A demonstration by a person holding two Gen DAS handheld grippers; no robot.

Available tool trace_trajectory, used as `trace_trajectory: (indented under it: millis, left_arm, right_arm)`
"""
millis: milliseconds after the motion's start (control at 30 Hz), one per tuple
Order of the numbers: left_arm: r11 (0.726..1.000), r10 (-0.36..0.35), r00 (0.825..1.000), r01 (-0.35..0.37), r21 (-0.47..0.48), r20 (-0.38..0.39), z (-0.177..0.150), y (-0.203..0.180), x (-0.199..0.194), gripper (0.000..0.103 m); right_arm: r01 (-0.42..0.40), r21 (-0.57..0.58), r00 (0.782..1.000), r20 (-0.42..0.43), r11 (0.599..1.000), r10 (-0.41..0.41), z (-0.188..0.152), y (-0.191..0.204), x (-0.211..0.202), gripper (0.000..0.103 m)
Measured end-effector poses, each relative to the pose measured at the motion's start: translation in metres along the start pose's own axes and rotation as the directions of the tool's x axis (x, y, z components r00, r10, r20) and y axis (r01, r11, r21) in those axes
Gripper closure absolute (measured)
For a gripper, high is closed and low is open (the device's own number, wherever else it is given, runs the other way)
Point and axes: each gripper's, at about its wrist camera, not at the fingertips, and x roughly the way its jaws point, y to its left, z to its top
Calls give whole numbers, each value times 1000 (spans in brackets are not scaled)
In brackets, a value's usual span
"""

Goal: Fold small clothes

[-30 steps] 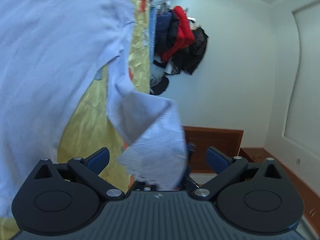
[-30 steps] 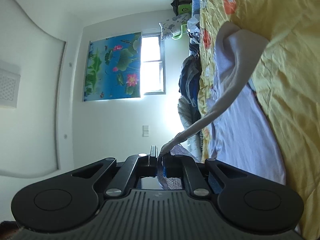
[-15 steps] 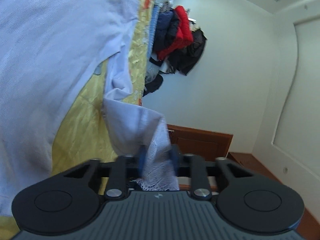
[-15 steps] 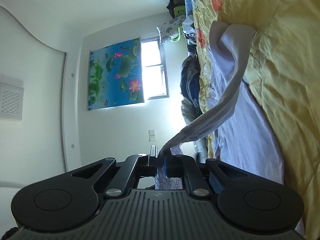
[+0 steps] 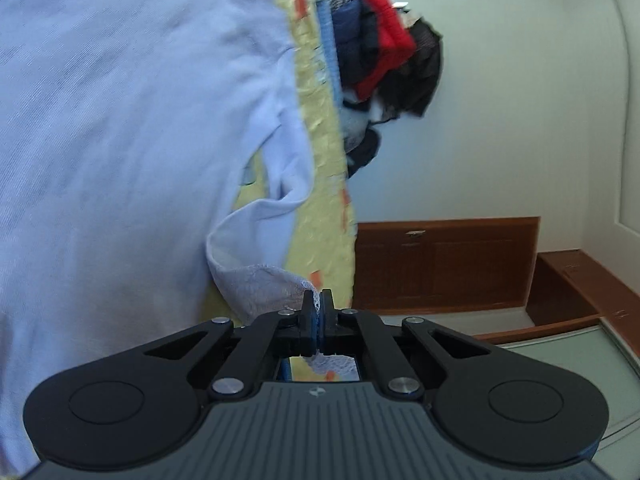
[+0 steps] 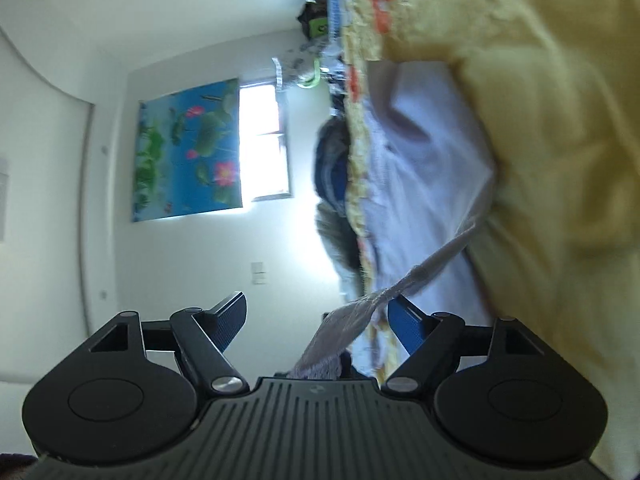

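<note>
A pale lilac garment (image 5: 120,140) lies spread on the yellow bedspread (image 5: 324,152), both views rolled sideways. My left gripper (image 5: 317,300) is shut on the lace cuff of its sleeve (image 5: 264,284), which bends back toward the body of the garment. In the right wrist view my right gripper (image 6: 316,316) has its jaws opening; the other sleeve's cuff (image 6: 340,328) hangs loose between the fingers, touching neither pad. That sleeve runs up to the garment (image 6: 424,184) on the bedspread (image 6: 560,120).
A heap of red, navy and dark clothes (image 5: 384,56) sits at the far end of the bed. A brown wooden cabinet (image 5: 444,264) stands against the wall. In the right wrist view a lotus poster (image 6: 188,152) hangs beside a bright window (image 6: 264,140).
My left gripper went from wide open to shut on the lace cuff. My right gripper, shut on the other cuff before, has spread its fingers and that sleeve has slackened.
</note>
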Motion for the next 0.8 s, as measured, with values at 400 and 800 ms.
trace_trajectory:
  millis: [400,800]
  left_arm:
    - [940,140,986,-162,301,93,5,-30,-57,103]
    - [926,204,941,-276,258,271,0,5,-183,103]
  right_arm:
    - [127,-30,992,-12,991,-127,0,-9,-4,27]
    - [215,-152,974,-39,965,-223,40,18,40,27]
